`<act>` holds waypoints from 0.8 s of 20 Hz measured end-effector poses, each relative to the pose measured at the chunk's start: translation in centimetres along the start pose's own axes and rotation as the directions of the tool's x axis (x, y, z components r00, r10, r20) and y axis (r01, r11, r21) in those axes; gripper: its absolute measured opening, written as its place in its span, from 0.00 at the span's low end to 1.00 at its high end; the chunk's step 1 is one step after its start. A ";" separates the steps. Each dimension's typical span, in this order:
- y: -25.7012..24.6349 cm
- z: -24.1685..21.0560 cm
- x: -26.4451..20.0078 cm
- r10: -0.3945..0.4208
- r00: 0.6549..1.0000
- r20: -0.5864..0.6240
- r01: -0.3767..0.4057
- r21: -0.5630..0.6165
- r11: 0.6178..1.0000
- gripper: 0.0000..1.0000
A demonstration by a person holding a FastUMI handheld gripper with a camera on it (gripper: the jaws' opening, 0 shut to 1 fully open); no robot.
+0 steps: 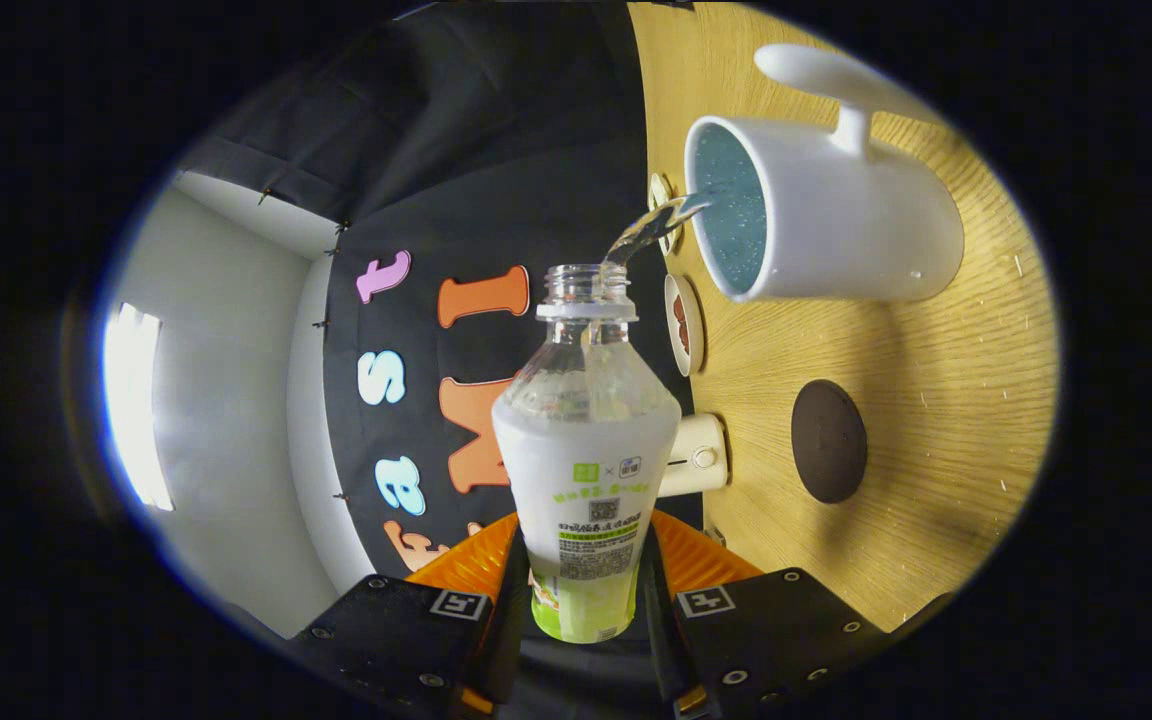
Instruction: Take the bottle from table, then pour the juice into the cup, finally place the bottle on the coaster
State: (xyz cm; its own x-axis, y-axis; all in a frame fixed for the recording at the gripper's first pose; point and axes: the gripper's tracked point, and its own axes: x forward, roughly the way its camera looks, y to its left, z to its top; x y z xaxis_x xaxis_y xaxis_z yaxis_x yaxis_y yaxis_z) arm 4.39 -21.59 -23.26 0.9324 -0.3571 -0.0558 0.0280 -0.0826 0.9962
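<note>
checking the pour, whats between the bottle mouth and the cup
In the gripper view, a clear stream of liquid spans from the bottle, clamped in the hand-held gripper, into the white cup.

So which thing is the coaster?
Look at the wooden table. The white cup, where the claw pours from its bottle, is on it. Beside the cup lies the coaster: a flat, dark brown disc, the only dark thing there.

We've got the gripper [584,590] rolled over sideways, both orange fingers [471,560] clamped tight w/ black pads pressing either side of what's held btwn them.
</note>
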 end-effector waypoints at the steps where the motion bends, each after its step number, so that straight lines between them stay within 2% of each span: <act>1: 0.1 0.0 -0.1 0.003 1.000 0.001 -0.003 0.002 1.000 0.54; 16: 1.7 -0.1 0.2 0.014 0.999 0.034 -0.017 0.065 0.998 0.54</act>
State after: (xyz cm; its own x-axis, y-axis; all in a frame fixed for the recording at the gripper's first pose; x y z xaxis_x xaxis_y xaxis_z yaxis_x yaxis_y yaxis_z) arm 4.63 -21.72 -21.56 0.9198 -0.3899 -0.0438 -0.0109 -0.1370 0.9905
